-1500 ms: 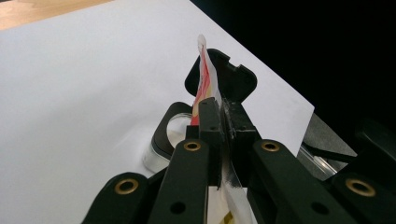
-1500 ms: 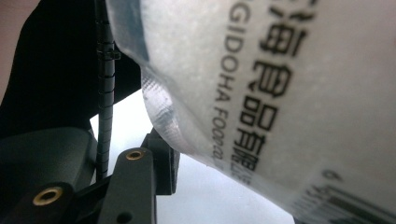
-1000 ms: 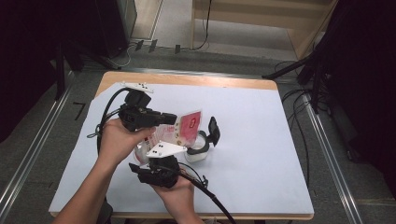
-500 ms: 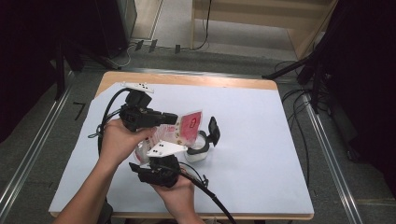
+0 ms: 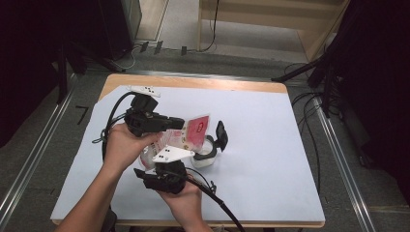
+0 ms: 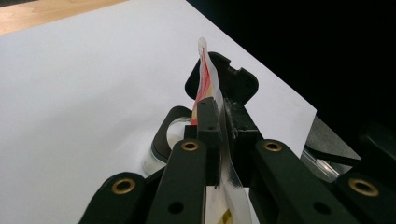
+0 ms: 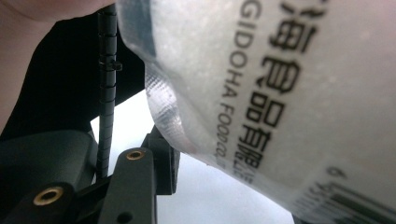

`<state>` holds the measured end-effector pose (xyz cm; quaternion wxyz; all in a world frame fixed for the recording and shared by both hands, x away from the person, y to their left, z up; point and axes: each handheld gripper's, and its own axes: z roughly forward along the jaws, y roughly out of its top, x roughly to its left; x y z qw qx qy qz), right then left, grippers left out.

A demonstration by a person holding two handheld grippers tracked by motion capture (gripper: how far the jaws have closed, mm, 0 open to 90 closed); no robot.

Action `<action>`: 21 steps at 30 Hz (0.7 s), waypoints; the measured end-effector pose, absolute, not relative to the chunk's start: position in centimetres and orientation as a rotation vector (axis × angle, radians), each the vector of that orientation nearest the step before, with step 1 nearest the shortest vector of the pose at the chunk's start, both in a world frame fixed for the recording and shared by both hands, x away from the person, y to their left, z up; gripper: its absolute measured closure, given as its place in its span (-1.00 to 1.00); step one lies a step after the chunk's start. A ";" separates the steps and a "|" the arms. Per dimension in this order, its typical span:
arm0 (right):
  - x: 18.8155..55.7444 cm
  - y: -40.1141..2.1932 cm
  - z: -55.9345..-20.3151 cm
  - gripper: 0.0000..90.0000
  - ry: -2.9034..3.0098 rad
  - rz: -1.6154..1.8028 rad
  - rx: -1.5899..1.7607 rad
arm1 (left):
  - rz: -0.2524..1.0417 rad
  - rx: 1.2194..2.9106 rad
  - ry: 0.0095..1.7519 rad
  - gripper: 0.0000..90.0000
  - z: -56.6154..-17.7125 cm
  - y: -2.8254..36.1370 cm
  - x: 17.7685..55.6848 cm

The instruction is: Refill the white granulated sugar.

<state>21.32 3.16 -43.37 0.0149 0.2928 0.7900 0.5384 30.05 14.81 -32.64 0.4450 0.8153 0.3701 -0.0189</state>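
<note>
A red-and-white food packet (image 5: 195, 128) is pinched near its upper end by my left gripper (image 5: 180, 124), whose jaws are shut on it. In the left gripper view the packet (image 6: 204, 74) stands edge-on between the pads. Below its tip sits a small clear jar (image 5: 205, 158) on the table, its black flip lid (image 5: 221, 134) standing open; the left gripper view has the jar (image 6: 173, 133) and the lid (image 6: 229, 80) just past the jaws. My right gripper (image 5: 180, 153) points up toward the jar from below. Its jaws are hidden under its grey plate and the packet (image 7: 280, 93).
A white sheet (image 5: 270, 159) covers the wooden table (image 5: 193, 83), with free room to the right and back. Cables trail from both grippers. Dark stands and metal rails flank the table.
</note>
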 end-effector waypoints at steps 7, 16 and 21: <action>21.3 3.1 -43.4 0.27 2.462 1.676 0.909 | -0.048 2.010 0.922 0.95 -32.8 14.7 30.1; 21.3 3.1 -43.4 0.27 2.462 1.675 0.904 | -0.029 2.018 0.911 0.96 -32.8 14.7 30.0; 21.3 3.1 -43.4 0.27 2.463 1.671 0.903 | -0.028 2.028 0.916 0.96 -32.7 14.7 30.1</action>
